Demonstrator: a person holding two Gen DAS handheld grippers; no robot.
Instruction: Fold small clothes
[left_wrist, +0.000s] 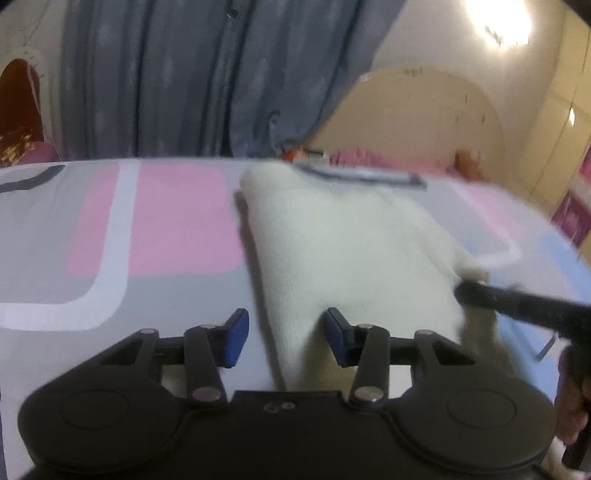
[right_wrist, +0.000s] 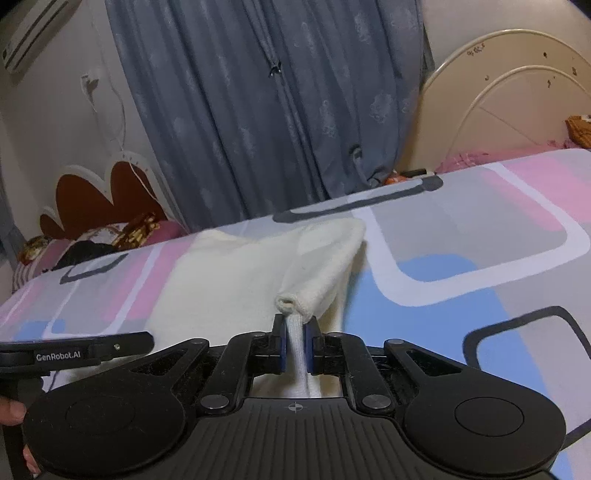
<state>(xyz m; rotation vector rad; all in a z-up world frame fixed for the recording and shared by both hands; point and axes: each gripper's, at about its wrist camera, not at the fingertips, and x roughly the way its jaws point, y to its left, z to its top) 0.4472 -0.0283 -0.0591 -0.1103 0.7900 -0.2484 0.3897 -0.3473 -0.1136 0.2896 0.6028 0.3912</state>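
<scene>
A cream-white knitted garment (left_wrist: 351, 251) lies flat on the patterned bed sheet (left_wrist: 166, 229). My left gripper (left_wrist: 286, 338) stands open over its near left edge; the cloth's border runs between the blue pads (left_wrist: 236, 338) without being pinched. My right gripper (right_wrist: 295, 343) is shut on a bunched edge of the garment (right_wrist: 240, 280), and a rolled hem sticks up just past the pads. In the left wrist view the right gripper (left_wrist: 517, 302) reaches in as a dark bar at the cloth's right corner. The left gripper's body (right_wrist: 74, 350) shows at the lower left of the right wrist view.
Blue-grey curtains (right_wrist: 277, 110) hang behind the bed. A cream arched headboard (right_wrist: 498, 110) stands at the right, a brown-and-white one (right_wrist: 96, 199) with pillows at the left. An air conditioner (right_wrist: 33, 29) hangs on the wall. A hand (right_wrist: 11, 410) holds the left gripper.
</scene>
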